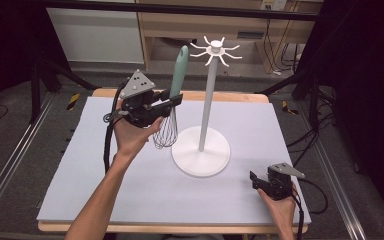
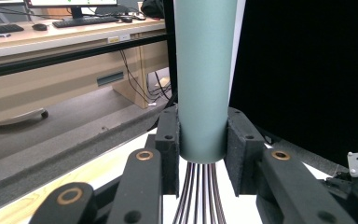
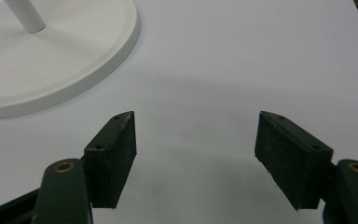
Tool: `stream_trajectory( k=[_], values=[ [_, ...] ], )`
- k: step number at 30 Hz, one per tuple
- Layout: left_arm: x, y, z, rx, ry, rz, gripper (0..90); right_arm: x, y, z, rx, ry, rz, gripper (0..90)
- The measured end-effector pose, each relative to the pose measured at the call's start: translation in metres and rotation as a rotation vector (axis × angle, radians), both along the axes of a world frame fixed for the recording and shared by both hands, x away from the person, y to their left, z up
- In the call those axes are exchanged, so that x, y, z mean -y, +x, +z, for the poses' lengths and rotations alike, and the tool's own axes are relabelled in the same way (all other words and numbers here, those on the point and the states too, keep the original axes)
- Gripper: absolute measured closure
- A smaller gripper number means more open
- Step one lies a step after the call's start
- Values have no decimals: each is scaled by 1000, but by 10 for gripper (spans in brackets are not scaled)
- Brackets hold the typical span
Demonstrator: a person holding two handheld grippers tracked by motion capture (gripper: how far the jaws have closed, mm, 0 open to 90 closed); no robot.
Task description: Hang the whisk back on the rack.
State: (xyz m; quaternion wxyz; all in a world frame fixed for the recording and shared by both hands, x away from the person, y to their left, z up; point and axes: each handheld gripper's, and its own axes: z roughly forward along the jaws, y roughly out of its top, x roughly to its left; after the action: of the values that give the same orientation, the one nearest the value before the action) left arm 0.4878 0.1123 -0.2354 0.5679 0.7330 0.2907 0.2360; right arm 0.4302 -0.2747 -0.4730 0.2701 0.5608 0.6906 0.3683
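Left gripper [image 1: 172, 101], black with a grey three-cornered plate, raised above the pale grey table mat [image 1: 80, 165], clamped on the lower end of the teal handle of a wire balloon whisk [image 1: 166, 131]. Whisk upright, handle up, wire loops hanging just left of the white round-based stand with hooked top [image 1: 204, 131]. Right gripper [image 1: 254, 179] low near the mat's near right corner, jaws apart, holding nothing.

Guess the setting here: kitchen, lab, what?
Likely a lab recording station, not a kitchen: wooden desks with a keyboard and mouse, loose cables on the floor, black curtains around the table.
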Motion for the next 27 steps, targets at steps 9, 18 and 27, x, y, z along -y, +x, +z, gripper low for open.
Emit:
stream_trajectory(
  k=[9, 18, 27],
  values=[
    [7, 4, 1, -5, 9, -2, 687, 1, 0, 0, -2, 3, 0, 296],
    [13, 8, 1, -8, 18, -1, 688, 1, 0, 0, -1, 7, 1, 296],
    [22, 12, -1, -13, 28, -6, 687, 1, 0, 0, -2, 6, 1, 296]
  ],
)
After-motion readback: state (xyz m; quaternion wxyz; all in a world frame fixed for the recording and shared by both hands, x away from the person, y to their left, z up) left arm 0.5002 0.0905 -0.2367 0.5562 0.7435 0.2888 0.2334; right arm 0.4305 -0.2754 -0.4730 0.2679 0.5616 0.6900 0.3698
